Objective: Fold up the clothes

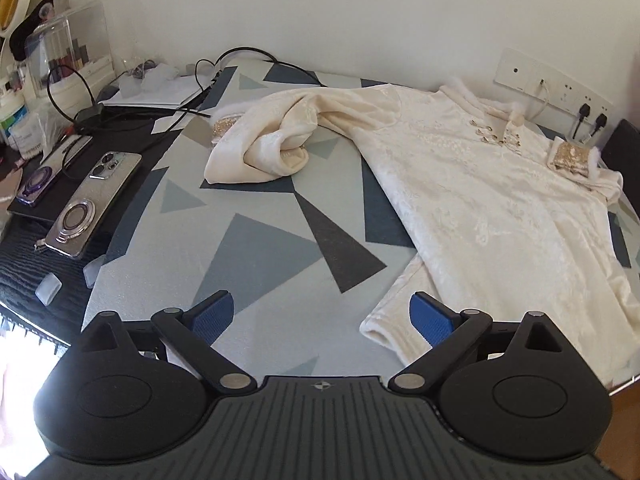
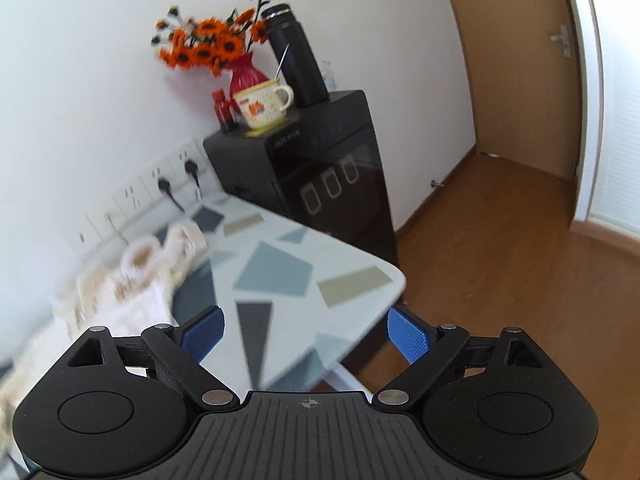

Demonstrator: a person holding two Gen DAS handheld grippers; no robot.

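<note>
Table (image 1: 256,240) with triangle-pattern cover fills left view. Cream dress (image 1: 480,208) spread across right half of table, one sleeve (image 1: 264,140) bunched near middle, hem corner just beside right pad. Black cabinet (image 2: 320,176) past table end; vase of orange flowers (image 2: 244,74), mug (image 2: 262,106) on top. Two phones (image 1: 92,204) at table's left edge. Left gripper (image 1: 320,316) jaws wide apart, empty. Right gripper (image 2: 304,334) spread wide over table corner, empty.

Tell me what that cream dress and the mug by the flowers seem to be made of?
The cream dress looks like soft velvet or plush: a faint embossed sheen, thick rounded folds, fluffy trim at the collar and gold sequinned cuffs. The mug looks like glazed ceramic: glossy, thick-walled, with a printed orange flower. The view is slightly blurred, so enamel cannot be ruled out.
</note>
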